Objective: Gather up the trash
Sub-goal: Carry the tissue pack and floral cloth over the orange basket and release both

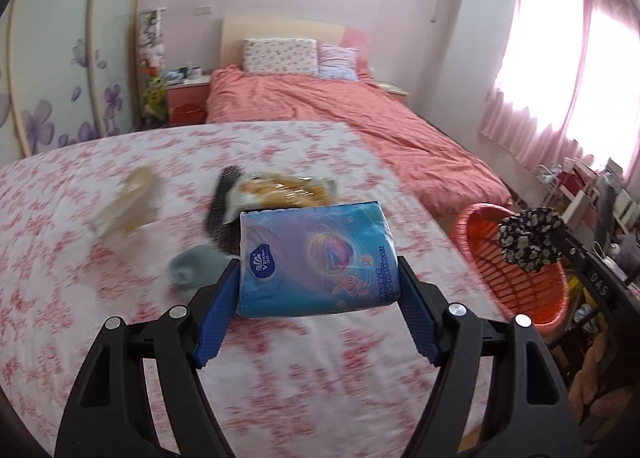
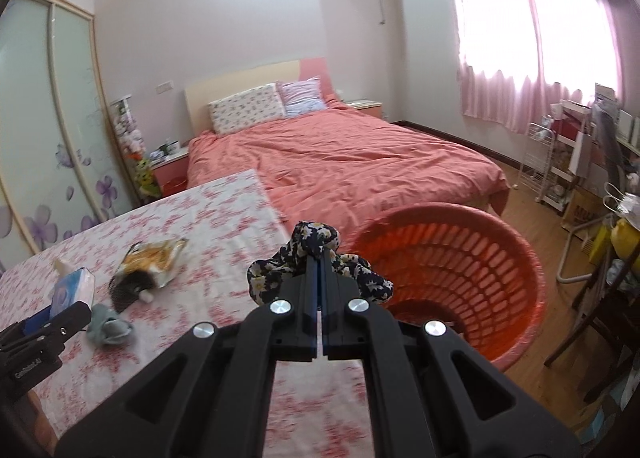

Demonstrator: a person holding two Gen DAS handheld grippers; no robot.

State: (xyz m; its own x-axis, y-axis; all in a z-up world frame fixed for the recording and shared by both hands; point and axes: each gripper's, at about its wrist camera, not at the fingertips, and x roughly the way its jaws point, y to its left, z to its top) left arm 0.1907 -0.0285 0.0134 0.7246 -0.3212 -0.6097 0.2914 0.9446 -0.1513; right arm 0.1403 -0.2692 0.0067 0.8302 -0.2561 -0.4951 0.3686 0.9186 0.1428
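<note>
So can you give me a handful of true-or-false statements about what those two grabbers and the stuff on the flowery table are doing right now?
1. The left gripper is clamped on a blue tissue pack. True.
2. The right gripper is open and holds nothing. False: it is shut on a dark floral scrunchie.
3. The orange basket sits on top of the table. False: it stands beside the table's edge, lower down.
4. A snack wrapper lies on the table. True.
5. The grey sock is already in the basket. False: it lies on the table.
</note>
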